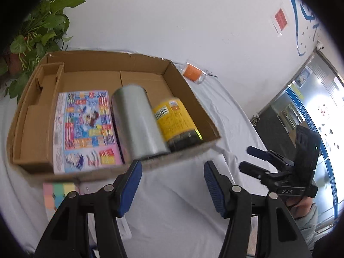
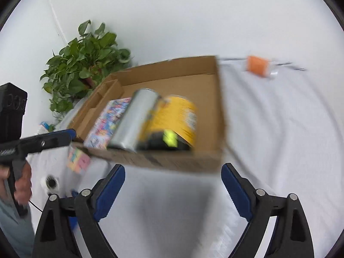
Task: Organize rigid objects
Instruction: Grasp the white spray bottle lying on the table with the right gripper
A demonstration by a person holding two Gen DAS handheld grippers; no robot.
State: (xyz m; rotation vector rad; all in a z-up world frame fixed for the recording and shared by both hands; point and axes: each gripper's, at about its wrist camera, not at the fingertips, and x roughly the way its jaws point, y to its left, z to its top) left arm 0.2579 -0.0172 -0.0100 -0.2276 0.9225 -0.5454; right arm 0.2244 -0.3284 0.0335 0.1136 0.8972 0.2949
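Observation:
A cardboard box (image 1: 193, 90) (image 2: 219, 107) stands on the white cloth. In it lie a colourful flat pack (image 1: 83, 129) (image 2: 107, 124), a silver cylinder (image 1: 137, 124) (image 2: 135, 120) and a yellow jar with a black lid (image 1: 174, 118) (image 2: 178, 118), side by side. My left gripper (image 1: 173, 185) is open and empty just in front of the box; it also shows in the right wrist view (image 2: 71, 134). My right gripper (image 2: 173, 189) is open and empty before the box's front wall; it also shows in the left wrist view (image 1: 249, 157).
An orange-labelled clear item (image 1: 192, 73) (image 2: 258, 65) lies on the cloth beyond the box. A pastel sticky-note pad (image 1: 58, 193) (image 2: 77, 159) lies at the box's front left corner. A potted plant (image 1: 36, 32) (image 2: 83, 62) stands behind. A small white round item (image 2: 50, 181) lies left.

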